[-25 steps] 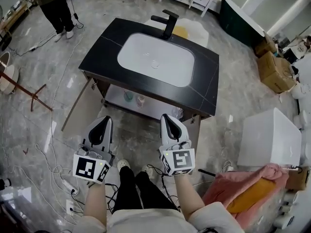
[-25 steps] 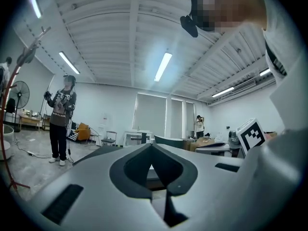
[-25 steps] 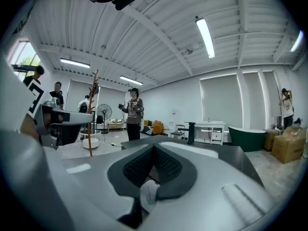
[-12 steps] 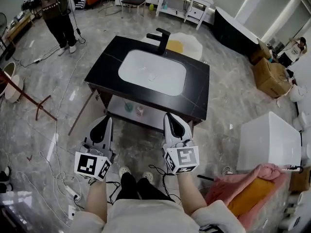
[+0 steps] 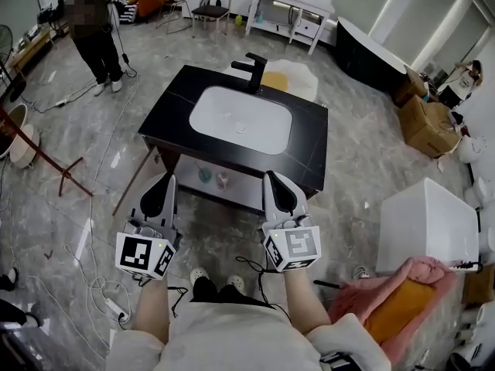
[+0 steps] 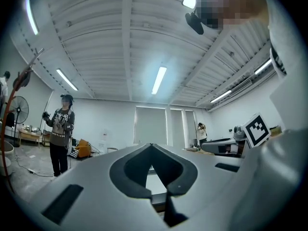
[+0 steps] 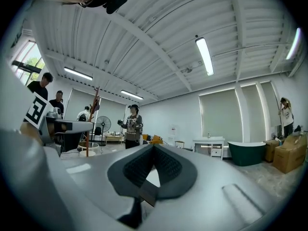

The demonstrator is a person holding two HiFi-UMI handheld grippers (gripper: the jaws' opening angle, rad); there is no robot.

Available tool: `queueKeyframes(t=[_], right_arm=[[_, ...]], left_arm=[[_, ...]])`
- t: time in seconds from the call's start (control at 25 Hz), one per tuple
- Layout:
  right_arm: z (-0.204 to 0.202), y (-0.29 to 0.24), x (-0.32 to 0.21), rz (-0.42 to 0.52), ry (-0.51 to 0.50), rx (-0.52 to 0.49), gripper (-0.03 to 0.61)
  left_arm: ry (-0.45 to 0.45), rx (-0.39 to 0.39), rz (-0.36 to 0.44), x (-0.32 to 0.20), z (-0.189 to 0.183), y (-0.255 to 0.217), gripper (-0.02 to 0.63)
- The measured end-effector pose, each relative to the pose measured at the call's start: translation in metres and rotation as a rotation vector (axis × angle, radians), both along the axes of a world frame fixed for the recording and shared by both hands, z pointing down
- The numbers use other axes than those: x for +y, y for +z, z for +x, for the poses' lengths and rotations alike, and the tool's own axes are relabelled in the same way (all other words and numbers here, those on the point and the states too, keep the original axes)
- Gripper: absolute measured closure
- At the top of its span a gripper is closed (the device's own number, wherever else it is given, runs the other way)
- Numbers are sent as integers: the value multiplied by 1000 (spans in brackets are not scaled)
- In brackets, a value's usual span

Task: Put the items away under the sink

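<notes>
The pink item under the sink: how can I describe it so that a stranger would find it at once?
Find the black vanity with the white basin, mid-room. On the pale shelf beneath its top stand two small items side by side. Yours is the pink one, right of the teal one in the head view.

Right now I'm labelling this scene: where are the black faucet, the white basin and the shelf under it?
black faucet [image 5: 253,68], head view, on its upright body.
white basin [image 5: 267,130], head view, on the bare bowl floor.
shelf [image 5: 242,192], head view, on bare board toward its right end.
</notes>
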State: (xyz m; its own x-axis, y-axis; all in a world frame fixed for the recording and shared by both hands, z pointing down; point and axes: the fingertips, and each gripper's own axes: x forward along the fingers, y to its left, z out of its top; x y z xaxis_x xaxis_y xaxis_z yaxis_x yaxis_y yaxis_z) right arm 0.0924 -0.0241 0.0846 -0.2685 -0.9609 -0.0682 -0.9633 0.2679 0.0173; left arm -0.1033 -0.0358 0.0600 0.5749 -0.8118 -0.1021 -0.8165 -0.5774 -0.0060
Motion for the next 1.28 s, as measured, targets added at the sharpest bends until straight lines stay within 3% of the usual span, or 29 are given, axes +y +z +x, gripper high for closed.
queueKeyframes(t=[0.4,1.28], right_arm=[[6,-25,11,53,6,-3,566],[17,-35,46,81,22,-11,566]], left_arm=[[-30,6,67,10,-3,-31,609],[-19,28,103,44,12,-46,609]])
